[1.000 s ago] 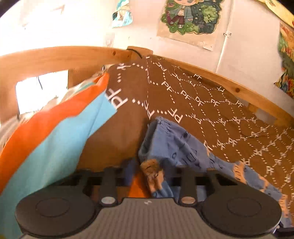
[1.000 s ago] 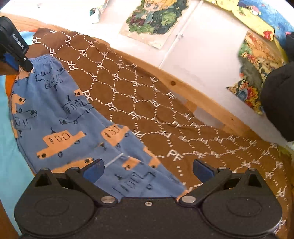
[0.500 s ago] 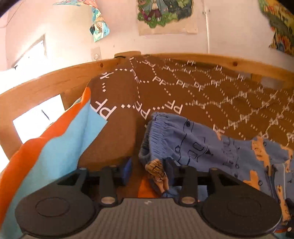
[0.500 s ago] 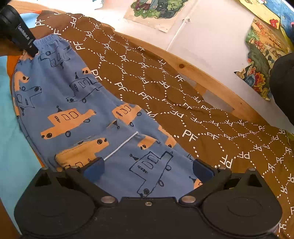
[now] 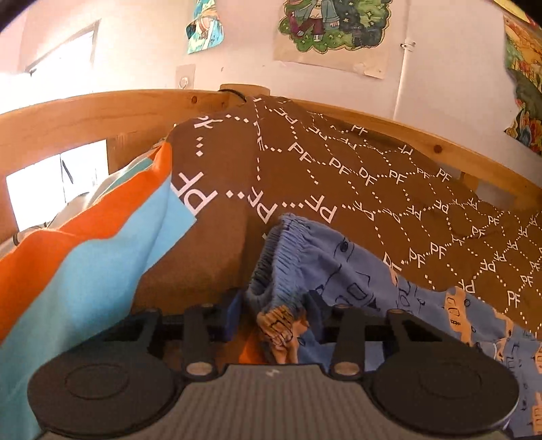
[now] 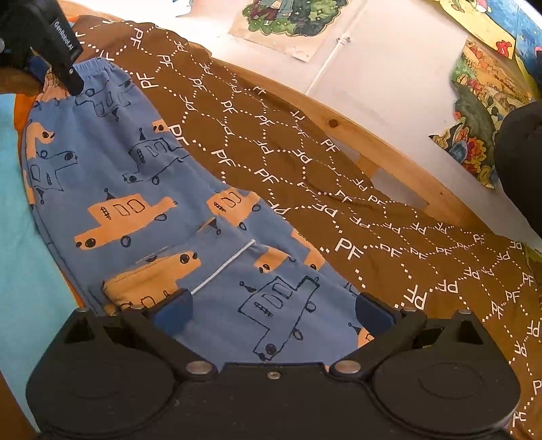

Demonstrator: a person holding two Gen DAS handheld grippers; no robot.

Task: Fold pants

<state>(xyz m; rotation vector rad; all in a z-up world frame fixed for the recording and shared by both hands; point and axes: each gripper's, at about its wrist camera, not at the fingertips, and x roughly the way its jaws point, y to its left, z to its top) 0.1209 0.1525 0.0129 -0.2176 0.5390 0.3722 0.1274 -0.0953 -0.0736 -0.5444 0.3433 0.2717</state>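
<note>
Blue pants [image 6: 142, 189], soft and limp, lie on the bed ahead of our right gripper [image 6: 271, 309], jaws spread. Left gripper [image 5: 271, 313] has just loosened, waistband bunched between jaws. We'd pinch hem and waistband edges.

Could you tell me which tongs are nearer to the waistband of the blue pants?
Left. The left tongs straddle the gathered waistband, which lies between their jaws. The right tongs stand open over the far end of the pants, well away from it.

A wooden bed frame [image 5: 101, 111] edges a brown patterned bedspread [image 6: 338, 203]; cartoon posters [image 5: 333, 30] hang on the white wall [image 6: 389, 74] behind.
</note>
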